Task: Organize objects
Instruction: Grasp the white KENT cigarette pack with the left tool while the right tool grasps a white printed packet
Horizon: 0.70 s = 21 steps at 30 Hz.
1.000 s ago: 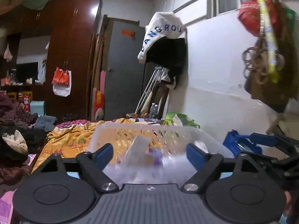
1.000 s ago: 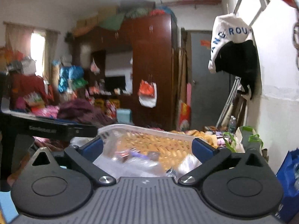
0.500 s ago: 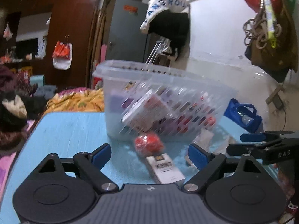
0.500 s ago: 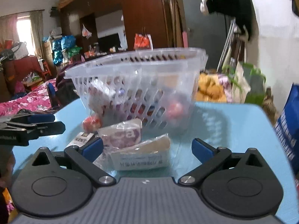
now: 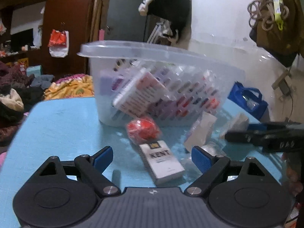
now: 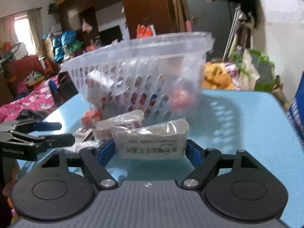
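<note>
A clear plastic basket (image 5: 171,60) with several packets inside stands on the light blue table (image 5: 62,125). In front of it lie a red wrapped ball (image 5: 142,129), a white Kent box (image 5: 161,161) and clear plastic packets (image 5: 201,131). My left gripper (image 5: 152,158) is open, low over the table, with the Kent box between its fingers. My right gripper (image 6: 150,150) is open, its fingers on either side of a clear packet with a white label (image 6: 152,144). The basket (image 6: 140,51) also shows in the right wrist view, with the left gripper at left (image 6: 38,133).
A bed with yellow bedding (image 5: 72,87) and heaped clothes (image 5: 13,98) lie beyond the table's far left edge. A blue bag (image 5: 248,100) stands by the white wall on the right. A wooden wardrobe (image 5: 66,19) is behind.
Both grippers have dropped from above the basket to table height and moved in on the loose items. The Kent box and the labelled packet now sit between the fingers.
</note>
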Available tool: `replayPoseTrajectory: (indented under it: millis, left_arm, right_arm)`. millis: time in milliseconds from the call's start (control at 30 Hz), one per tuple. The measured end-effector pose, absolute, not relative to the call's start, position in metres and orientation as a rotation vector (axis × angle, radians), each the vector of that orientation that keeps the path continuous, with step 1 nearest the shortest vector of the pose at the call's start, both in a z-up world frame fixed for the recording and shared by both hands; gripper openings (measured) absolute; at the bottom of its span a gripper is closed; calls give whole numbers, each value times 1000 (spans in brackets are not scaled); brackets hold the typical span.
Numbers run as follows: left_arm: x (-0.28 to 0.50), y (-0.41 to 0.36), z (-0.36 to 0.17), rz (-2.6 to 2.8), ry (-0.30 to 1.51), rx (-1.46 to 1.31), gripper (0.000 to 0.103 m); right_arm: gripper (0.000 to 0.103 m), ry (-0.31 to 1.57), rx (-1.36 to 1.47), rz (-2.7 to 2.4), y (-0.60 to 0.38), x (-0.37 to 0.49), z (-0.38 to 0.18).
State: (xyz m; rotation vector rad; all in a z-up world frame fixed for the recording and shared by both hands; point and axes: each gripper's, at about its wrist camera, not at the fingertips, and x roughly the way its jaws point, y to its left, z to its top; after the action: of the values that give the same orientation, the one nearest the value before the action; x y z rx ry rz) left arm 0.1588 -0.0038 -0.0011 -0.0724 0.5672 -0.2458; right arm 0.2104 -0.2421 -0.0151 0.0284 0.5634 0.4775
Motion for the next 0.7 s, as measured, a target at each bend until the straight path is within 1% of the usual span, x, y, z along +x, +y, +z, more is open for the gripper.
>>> replayPoseTrajectory:
  millis: [100,233,300,367,433,467,500,567,700]
  left_arm:
    - [166,-12,-3,-232,601,-79,92]
    - [170,-17,-3,-153,610,-81,91]
    - [170,-19,-2,-131,609,-69,85]
    - [170,-19,-2,-110,611,-60,76]
    - [171,-21,-3,-112,624,-49,70]
    - [171,-23,-3,-124,630,-39,64]
    - [171,-24,-3,-135,634,-30,62]
    - [168,-26,-2,-162,632,-25,49]
    - [160,-24,-1,-183,614,-17,46]
  right_arm:
    - [81,487,54,439,-251,201,-10]
    - [81,463,30,441,-245,199,-7]
    - [81,457,18,442,-243,199,-6]
    - [81,452,24,441,-244,199,-5]
    - [81,455,32,450,-244,200,-6]
    - [81,456,33,452,-244,200,-7]
    - [81,455,33,452,-244,200,-7]
    - [81,449,28,453,-244,199,-7]
    - [81,439,24,447,-244,197,-7]
